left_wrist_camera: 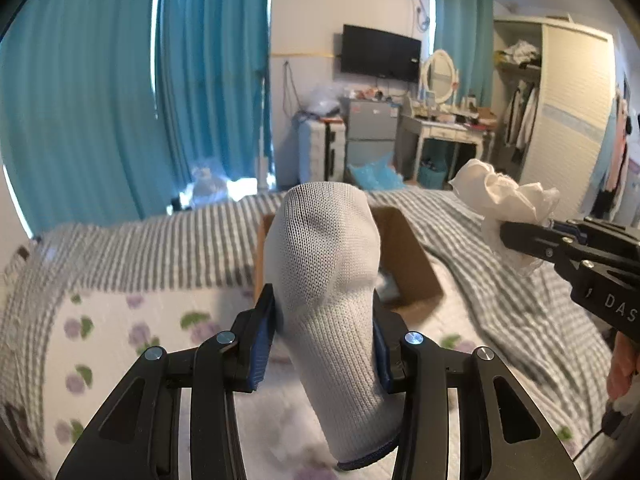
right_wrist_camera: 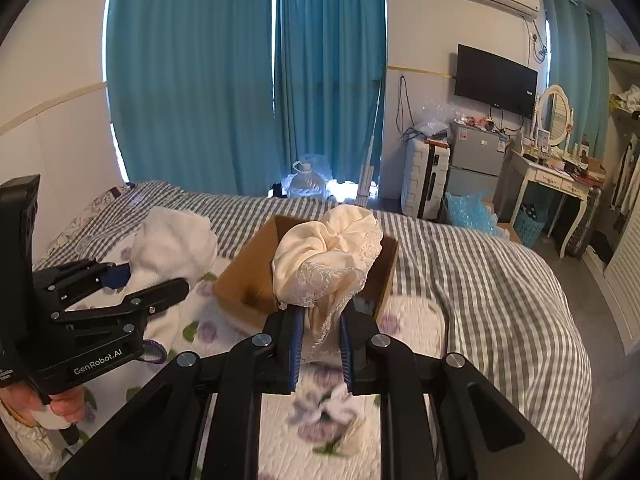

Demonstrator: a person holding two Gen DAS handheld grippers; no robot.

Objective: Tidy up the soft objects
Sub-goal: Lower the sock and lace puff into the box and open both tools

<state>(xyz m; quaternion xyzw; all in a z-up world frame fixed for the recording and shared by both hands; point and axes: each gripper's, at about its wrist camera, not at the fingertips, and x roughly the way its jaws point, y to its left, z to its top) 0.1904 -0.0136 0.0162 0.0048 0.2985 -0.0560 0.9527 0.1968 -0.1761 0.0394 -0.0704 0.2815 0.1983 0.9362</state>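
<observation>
Bedroom, striped bed: our left claw grips the grey sock, right claw the cream lace cloth (both upright); the cardboard box lies ahead below both.

Grey sock, cream lace cloth, brown box, grey-striped bedcover, teal curtains

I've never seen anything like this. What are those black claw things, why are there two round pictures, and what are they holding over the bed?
No robot here: a person holds a hand-operated claw in each hand, each carrying a wide-angle camera looking along its fingers, hence two round pictures. In the left claw's view, the left gripper pinches a grey sock. In the right claw's view, the right gripper is shut on a cream lace-trimmed cloth. Below lie the bed, with striped and flowered covers, and an open cardboard box.
</observation>
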